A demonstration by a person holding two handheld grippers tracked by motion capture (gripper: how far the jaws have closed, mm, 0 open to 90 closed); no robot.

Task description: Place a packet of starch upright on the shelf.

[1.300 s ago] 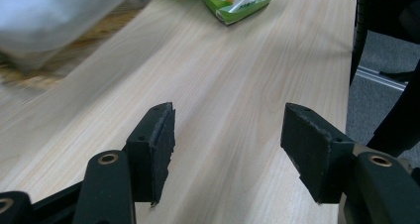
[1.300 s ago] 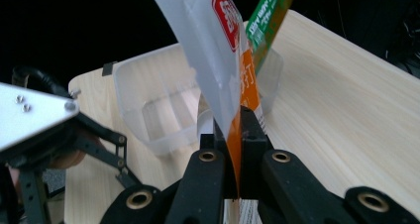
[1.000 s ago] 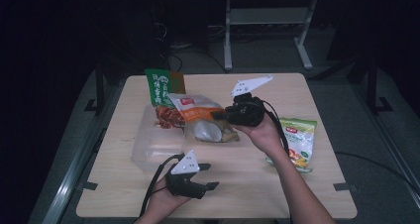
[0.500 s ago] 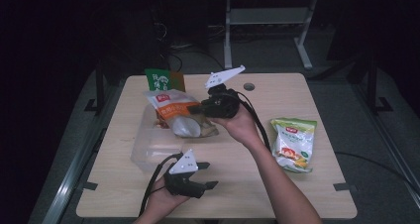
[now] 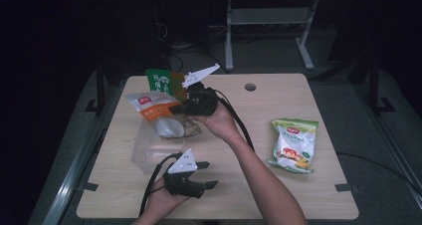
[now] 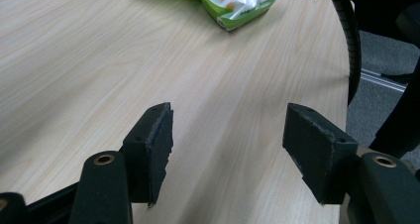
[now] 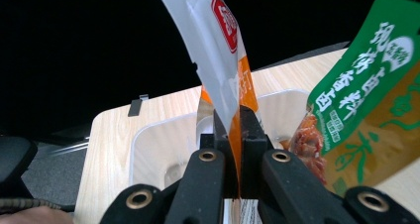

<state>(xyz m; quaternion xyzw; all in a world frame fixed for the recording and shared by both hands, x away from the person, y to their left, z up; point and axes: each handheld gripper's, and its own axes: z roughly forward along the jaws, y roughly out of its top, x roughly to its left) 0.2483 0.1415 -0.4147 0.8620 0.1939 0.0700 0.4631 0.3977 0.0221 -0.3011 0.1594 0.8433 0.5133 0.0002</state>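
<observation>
Carrying step: right gripper (image 5: 180,107) clamped on orange pouch (image 5: 158,113), held over the clear bin (image 5: 144,148) at the table's (image 5: 298,90) left. Next, by judgement: lower into the bin, then spread the jaws. Left gripper (image 5: 209,174) idle near the front edge, jaws apart, empty. Pale wood top, green packet (image 5: 292,144) right; dark room behind.

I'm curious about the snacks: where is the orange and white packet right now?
In the high view the orange and white packet hangs from the right gripper over the clear plastic bin, just before the green packet, left of the table's middle.
</observation>
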